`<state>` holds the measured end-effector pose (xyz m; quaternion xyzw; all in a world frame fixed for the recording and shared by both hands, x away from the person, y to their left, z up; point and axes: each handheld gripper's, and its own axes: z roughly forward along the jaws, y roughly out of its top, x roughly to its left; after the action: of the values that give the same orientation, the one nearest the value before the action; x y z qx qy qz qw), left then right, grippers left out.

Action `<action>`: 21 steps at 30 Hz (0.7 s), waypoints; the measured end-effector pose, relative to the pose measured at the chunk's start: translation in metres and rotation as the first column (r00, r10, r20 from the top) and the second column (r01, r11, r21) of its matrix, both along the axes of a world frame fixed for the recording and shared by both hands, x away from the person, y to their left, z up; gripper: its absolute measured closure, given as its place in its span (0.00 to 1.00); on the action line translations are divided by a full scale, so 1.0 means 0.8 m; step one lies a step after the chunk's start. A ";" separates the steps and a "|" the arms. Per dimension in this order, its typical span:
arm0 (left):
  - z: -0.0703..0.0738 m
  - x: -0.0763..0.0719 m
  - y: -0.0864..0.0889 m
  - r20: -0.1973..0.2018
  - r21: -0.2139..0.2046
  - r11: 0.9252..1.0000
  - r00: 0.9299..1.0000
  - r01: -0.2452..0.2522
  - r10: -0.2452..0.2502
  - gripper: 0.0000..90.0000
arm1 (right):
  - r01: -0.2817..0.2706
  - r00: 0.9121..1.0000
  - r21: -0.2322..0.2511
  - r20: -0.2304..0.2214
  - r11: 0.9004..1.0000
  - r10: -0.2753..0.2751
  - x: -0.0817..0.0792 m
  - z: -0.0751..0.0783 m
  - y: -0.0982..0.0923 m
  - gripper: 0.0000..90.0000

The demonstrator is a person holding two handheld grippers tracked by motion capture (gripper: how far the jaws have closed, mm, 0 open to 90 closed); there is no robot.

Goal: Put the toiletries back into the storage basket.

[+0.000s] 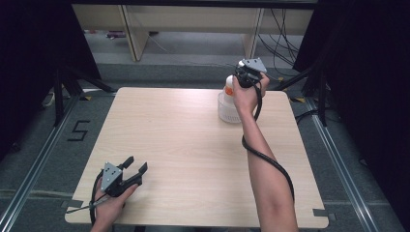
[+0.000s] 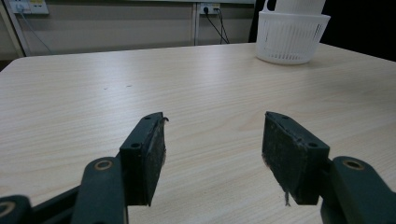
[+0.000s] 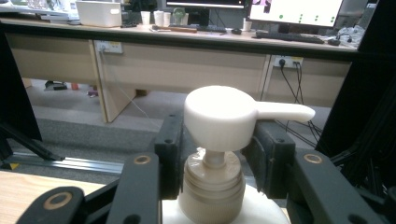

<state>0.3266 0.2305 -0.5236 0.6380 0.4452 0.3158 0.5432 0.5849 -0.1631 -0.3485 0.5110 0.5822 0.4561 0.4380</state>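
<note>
Left gripper: near the table's 7 o'clock corner in the high view, held low in the person's left hand; jaws spread wide, bare wood between the pads.
Table: pale wood.
Basket: white, slotted wall, near the table's 1 o'clock edge; the bottle stands in it.
Pump bottle: white, upright in the basket, orange patch on its side; pump head with its spout toward 3 o'clock in the right gripper view.
Right gripper: over the basket at 1 o'clock, jaws half closed around the bottle's neck, one pad at each side, pressing on it.
</note>
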 end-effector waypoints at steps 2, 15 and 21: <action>0.000 0.000 0.000 -0.001 0.002 1.000 1.000 0.001 -0.001 0.43 | -0.003 1.000 -0.003 -0.011 1.000 0.003 0.000 -0.002 0.000 0.67; 0.000 0.000 0.000 0.000 0.003 1.000 1.000 0.001 -0.001 0.43 | 0.000 1.000 0.001 -0.028 1.000 0.000 0.002 -0.014 0.001 0.67; 0.000 0.000 0.000 -0.002 0.004 1.000 1.000 0.001 -0.001 0.43 | -0.006 1.000 -0.017 -0.027 1.000 0.005 0.001 -0.015 0.000 0.67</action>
<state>0.3264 0.2302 -0.5235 0.6397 0.4446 0.3159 0.5416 0.5860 -0.1631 -0.3605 0.5118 0.5933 0.4454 0.4332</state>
